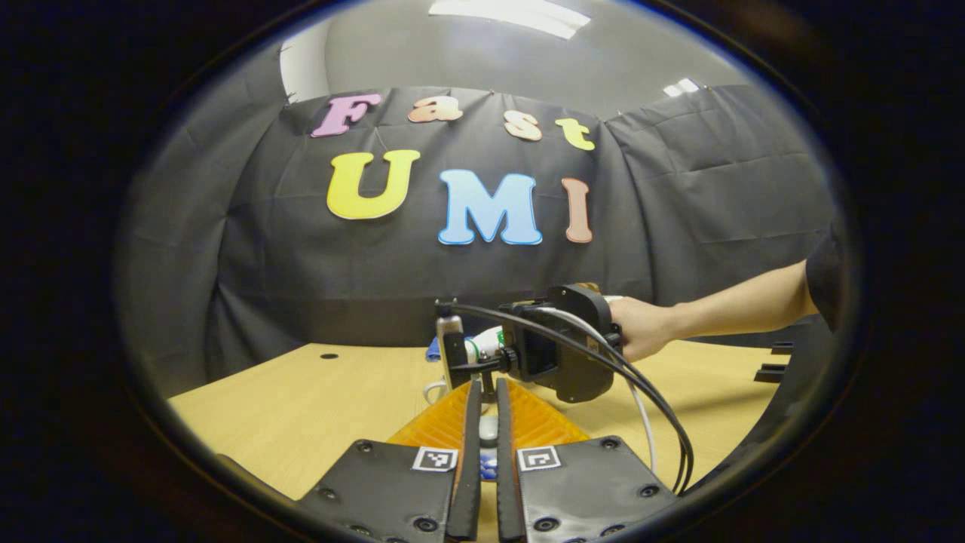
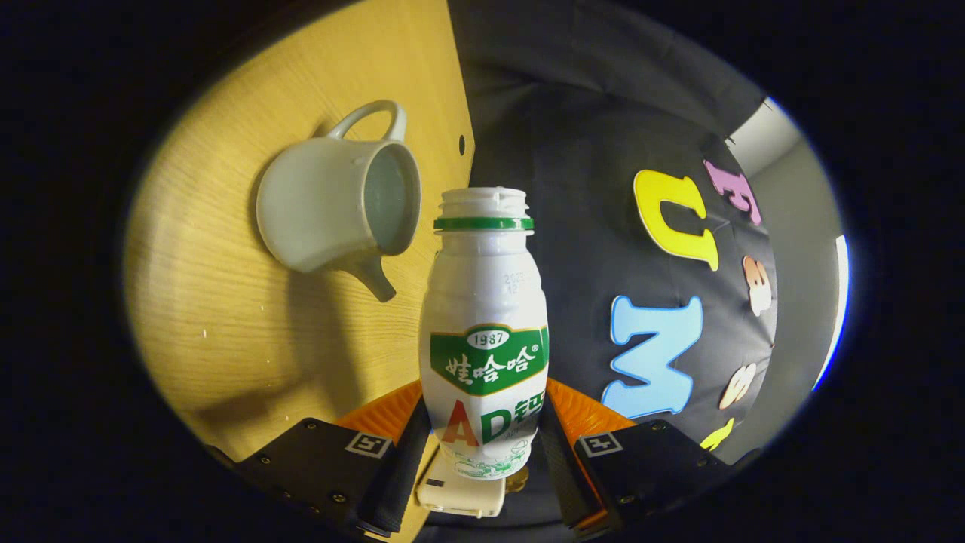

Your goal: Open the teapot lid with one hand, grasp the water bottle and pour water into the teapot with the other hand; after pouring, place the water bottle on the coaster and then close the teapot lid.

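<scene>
The pale wooden tabletop (image 1: pixel 301 400) spreads below the left tongs and, in the right gripper view, runs up the left side of the frame because that camera is rolled over sideways. On it sits the white ceramic teapot (image 2: pixel 332 207) with its loop handle and short spout; its mouth is open, the lid off, and a pale liquid shows inside.

The white plastic water bottle with a green neck ring and green label (image 2: pixel 486 332) has its cap off. The right tongs (image 2: pixel 482 452) pinch it, one finger against each side of its lower body, and its open neck lies just beside the teapot's rim (touching or apart, I cannot tell).

In the left gripper view the other tongs show farther off, held by a person's hand (image 1: pixel 641 328) with a bare forearm and dark sleeve, black cables trailing from the housing; the bottle lies tipped on its side there.

The left tongs (image 1: pixel 488 430) are nearly pressed together around a small whitish knob, probably the teapot lid's, though it is mostly hidden between the fingers.
</scene>
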{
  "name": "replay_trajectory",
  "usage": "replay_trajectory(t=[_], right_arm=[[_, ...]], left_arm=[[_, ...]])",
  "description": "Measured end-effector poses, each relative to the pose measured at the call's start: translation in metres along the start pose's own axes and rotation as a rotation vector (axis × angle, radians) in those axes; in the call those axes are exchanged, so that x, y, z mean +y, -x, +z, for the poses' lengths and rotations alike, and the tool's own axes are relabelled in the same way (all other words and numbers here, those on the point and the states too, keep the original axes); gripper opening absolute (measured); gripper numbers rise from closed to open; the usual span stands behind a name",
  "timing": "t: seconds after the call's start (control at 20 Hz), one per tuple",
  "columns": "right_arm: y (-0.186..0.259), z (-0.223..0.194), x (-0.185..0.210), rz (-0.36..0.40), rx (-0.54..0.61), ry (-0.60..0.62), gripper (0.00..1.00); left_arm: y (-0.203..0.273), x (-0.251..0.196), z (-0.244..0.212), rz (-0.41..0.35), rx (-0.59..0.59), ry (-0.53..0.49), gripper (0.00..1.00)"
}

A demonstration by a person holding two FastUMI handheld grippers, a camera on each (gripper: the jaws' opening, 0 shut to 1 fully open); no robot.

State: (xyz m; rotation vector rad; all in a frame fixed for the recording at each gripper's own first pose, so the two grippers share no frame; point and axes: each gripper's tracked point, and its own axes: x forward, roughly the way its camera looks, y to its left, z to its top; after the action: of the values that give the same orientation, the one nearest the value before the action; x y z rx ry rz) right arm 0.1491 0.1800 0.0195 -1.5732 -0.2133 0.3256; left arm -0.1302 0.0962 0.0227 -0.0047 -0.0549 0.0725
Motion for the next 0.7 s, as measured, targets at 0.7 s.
replay_trajectory(t=[0.7], right_arm=[[0.076,-0.048,0.005,0.159,-0.053,-1.073,0.76]], left_arm=[[-0.064,0.031,0.025,0.051,-0.038,0.067,0.19]])
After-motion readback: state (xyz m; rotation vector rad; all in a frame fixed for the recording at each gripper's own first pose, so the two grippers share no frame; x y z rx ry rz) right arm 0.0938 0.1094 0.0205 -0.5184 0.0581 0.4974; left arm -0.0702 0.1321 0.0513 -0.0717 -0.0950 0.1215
